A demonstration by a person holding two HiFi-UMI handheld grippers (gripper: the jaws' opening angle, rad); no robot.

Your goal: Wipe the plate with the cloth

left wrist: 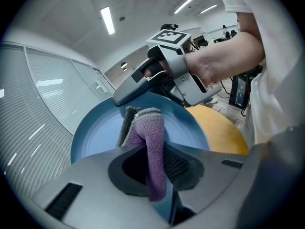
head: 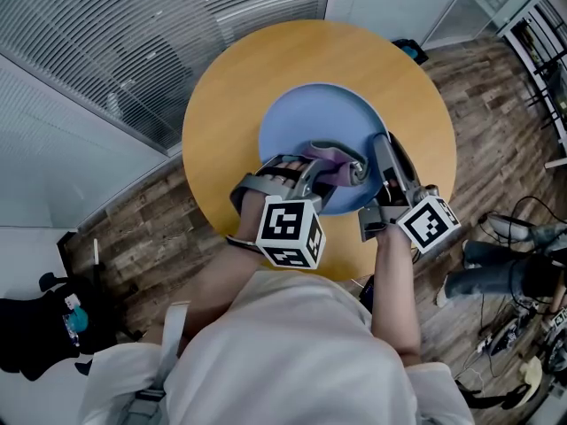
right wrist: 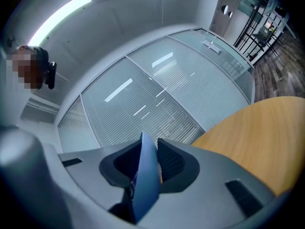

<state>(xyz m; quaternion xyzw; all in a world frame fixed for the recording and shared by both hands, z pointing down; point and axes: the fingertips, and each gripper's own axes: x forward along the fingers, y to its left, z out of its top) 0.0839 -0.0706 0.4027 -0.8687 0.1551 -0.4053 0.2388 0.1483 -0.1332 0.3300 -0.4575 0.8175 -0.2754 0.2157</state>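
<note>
A blue plate [head: 306, 122] lies over the round wooden table [head: 230, 104], held tilted. My right gripper [head: 383, 177] is shut on the plate's rim [right wrist: 145, 175] at the near right; the rim stands edge-on between its jaws. My left gripper [head: 341, 171] is shut on a purple cloth [head: 332, 160], which presses on the near part of the plate. In the left gripper view the cloth [left wrist: 151, 147] hangs folded between the jaws against the plate's face [left wrist: 102, 132], with the right gripper [left wrist: 157, 80] behind it.
The table's edge [head: 199, 206] runs close in front of me, with wood floor [head: 151, 228] around it. Glass walls with blinds [head: 133, 42] stand at the far left. Chair legs and cables [head: 509, 237] lie on the floor at the right.
</note>
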